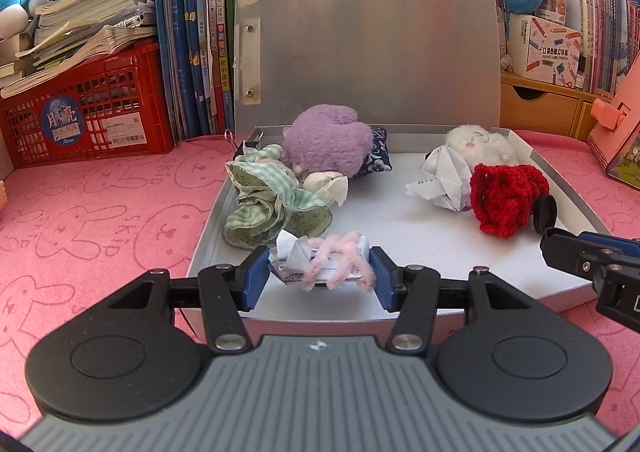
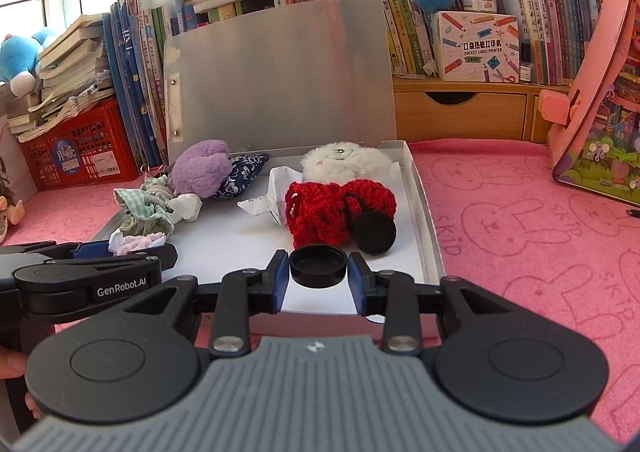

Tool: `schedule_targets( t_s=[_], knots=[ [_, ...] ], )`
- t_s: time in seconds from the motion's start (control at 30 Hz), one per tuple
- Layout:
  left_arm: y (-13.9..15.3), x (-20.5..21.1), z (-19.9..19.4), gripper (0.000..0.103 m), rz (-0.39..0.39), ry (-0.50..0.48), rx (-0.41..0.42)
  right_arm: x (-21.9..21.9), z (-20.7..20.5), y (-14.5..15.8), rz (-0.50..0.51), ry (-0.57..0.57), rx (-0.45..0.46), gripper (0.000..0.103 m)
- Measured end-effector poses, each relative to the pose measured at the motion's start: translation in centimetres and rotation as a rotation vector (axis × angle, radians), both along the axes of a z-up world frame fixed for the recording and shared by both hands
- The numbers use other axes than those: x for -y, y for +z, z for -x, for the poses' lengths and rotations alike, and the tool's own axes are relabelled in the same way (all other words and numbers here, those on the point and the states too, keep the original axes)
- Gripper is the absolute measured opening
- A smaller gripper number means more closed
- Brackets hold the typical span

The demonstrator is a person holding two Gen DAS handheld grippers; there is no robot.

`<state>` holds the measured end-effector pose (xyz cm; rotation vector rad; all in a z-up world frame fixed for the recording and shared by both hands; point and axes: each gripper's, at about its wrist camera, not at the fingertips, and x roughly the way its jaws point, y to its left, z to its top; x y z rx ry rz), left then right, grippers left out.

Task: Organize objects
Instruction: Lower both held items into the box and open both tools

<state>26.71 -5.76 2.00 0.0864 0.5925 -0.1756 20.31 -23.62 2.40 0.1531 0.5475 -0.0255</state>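
Note:
An open silver box [image 1: 568, 187] [image 2: 424, 211] lies on the pink cloth, lid upright. My left gripper [image 1: 318, 274] is shut on a bundle of crumpled white paper and pink fuzzy wire [image 1: 324, 260] over the box's near left edge. My right gripper [image 2: 318, 272] is shut on a round black cap [image 2: 318, 266], held above the box's near right floor. Inside lie a purple plush [image 1: 328, 145], a green checked cloth [image 1: 272, 203], a blue patterned pouch [image 2: 240, 173], a white plush [image 2: 346, 161], folded paper [image 1: 440, 181], a red knitted piece [image 1: 504, 197] [image 2: 332, 207] and a second black cap [image 2: 374, 232].
A red crate [image 1: 88, 107] with stacked books stands at the back left. Upright books line the back wall. A wooden drawer unit [image 2: 460, 111] and a pink toy house [image 2: 596, 107] stand to the right. Pink cloth [image 1: 100, 219] spreads on both sides of the box.

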Motion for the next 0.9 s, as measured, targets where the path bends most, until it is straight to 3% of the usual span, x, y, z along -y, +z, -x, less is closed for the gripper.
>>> schedule_targets(
  t_s=[0.9],
  knots=[
    [-0.6,-0.5,-2.1,0.060,-0.007,0.012,-0.040,0.0,-1.2,-0.7,0.022,0.005,-0.009,0.039]
  ],
)
